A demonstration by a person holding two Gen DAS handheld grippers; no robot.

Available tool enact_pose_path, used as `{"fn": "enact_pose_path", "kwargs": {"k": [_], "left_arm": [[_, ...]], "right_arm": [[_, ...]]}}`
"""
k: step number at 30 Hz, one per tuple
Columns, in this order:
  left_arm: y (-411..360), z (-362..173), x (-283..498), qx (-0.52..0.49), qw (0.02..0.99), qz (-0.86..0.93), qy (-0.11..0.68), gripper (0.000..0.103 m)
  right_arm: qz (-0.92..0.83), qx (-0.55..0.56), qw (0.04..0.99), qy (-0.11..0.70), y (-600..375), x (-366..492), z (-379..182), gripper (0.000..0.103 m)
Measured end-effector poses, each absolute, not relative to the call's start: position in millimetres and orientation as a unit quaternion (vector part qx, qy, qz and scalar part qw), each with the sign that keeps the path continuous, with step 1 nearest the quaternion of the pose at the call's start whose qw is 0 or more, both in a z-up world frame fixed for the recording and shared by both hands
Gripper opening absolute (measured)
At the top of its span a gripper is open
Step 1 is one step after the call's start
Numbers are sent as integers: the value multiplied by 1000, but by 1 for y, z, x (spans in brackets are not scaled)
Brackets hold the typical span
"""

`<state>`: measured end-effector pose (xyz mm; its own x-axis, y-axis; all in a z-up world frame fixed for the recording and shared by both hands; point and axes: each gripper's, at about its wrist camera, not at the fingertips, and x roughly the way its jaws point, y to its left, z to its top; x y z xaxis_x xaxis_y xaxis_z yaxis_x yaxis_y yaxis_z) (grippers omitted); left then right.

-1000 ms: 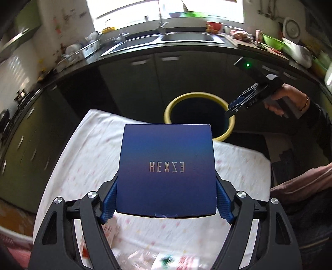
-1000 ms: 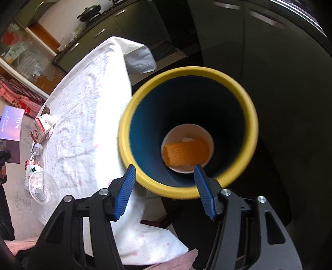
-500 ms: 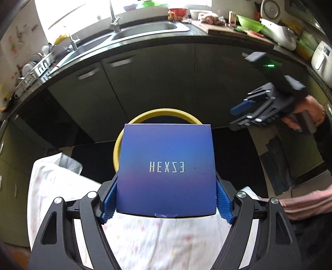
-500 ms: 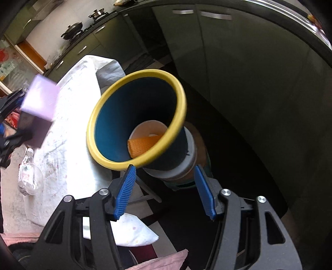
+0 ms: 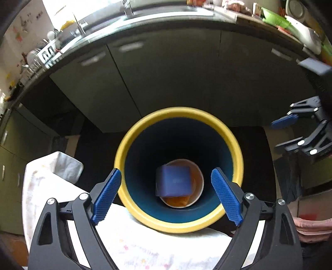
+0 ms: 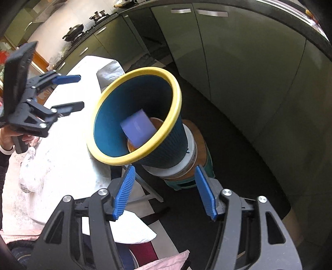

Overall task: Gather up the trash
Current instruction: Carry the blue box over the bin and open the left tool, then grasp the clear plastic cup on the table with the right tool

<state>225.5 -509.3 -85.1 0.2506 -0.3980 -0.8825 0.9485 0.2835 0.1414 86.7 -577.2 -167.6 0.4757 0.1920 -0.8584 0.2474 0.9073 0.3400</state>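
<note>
**Blue box lying in the yellow-rimmed bin, both claws empty**

The bin [image 5: 178, 225] serves as landmark. Nearest the camera, the left claw [image 5: 166, 195] hangs over the bin's near rim; its jaws have just been opening, stand wide apart, and nothing lies between them. Below it, the desk [image 5: 145, 249], draped in one white speckled cloth, touches the bin's near side. Inside the bin, at the bottom, lies one blue box [image 5: 173, 180], tilted, resting on one orange piece [image 5: 176, 201]. To the right of the bin and clear of it, the right claw [image 6: 165, 191] is held partly open with nothing gripped. Seen from there, one clear plastic bottle [image 6: 29, 153] lies on the desk, well left of the bin. Beyond the bin stands a run of green cabinet doors [image 5: 166, 72], topped by a sink [image 5: 161, 12].
</note>
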Motion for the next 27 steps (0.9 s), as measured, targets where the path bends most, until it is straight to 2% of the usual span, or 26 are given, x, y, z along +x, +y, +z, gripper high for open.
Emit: {"fn": "enact_pose_path", "kwargs": {"k": [7,13,27], "left_arm": [[-440,-6,186,305,768,-447,342,94],[-350,27,160,228,822,-392,346,96],[-99,2,88,99,913,-191,347,98]], "right_arm": [[7,194,833,518,-553,95,-168,58],[41,162,836,522,-513,108,-157,58],[188,39,837,513,-344,121,-109,58]]}}
